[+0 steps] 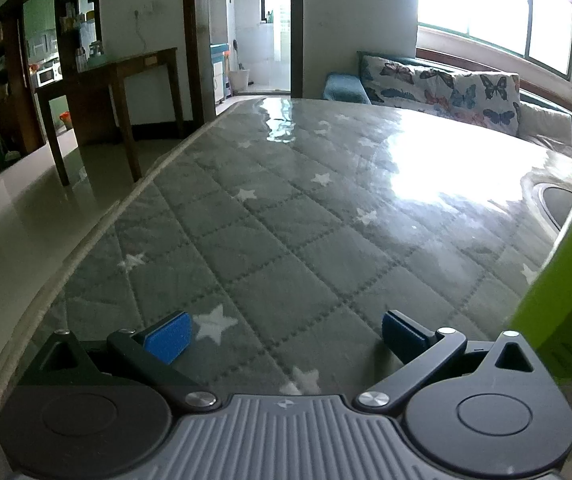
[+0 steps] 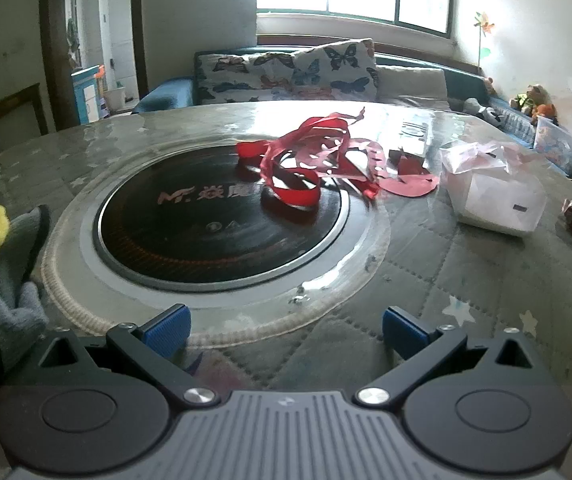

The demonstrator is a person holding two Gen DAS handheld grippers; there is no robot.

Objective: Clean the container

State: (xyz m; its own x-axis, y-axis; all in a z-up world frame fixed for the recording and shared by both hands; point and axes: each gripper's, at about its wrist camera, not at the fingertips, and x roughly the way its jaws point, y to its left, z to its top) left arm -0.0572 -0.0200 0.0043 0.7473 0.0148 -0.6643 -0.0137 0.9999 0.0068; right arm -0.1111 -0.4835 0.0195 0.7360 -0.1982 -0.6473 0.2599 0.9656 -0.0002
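The table (image 1: 286, 216), under a quilted grey star cover and clear glossy film, fills both views. Set into it is a round black cooktop (image 2: 222, 224) with a pale ring around it, in the middle of the right wrist view and only just showing at the right edge of the left one. A sofa (image 2: 286, 72) with butterfly cushions stands beyond the far edge of the table, below the window. On the far right part of the cooktop lies a tangle of red ribbon (image 2: 309, 160), spilling right onto the cover. Right of it sits a white container (image 2: 493, 200) with crumpled plastic on top, well apart from both grippers. A green bottle (image 1: 565, 288) stands near, at the right edge of the left wrist view, just beside that gripper. A grey cloth (image 2: 18, 280) lies at the near left of the cooktop. The left gripper (image 1: 286, 334) is released, its blue pads wide apart over bare cover; the right gripper (image 2: 286, 330) is likewise spread and empty at the near rim of the pale ring.
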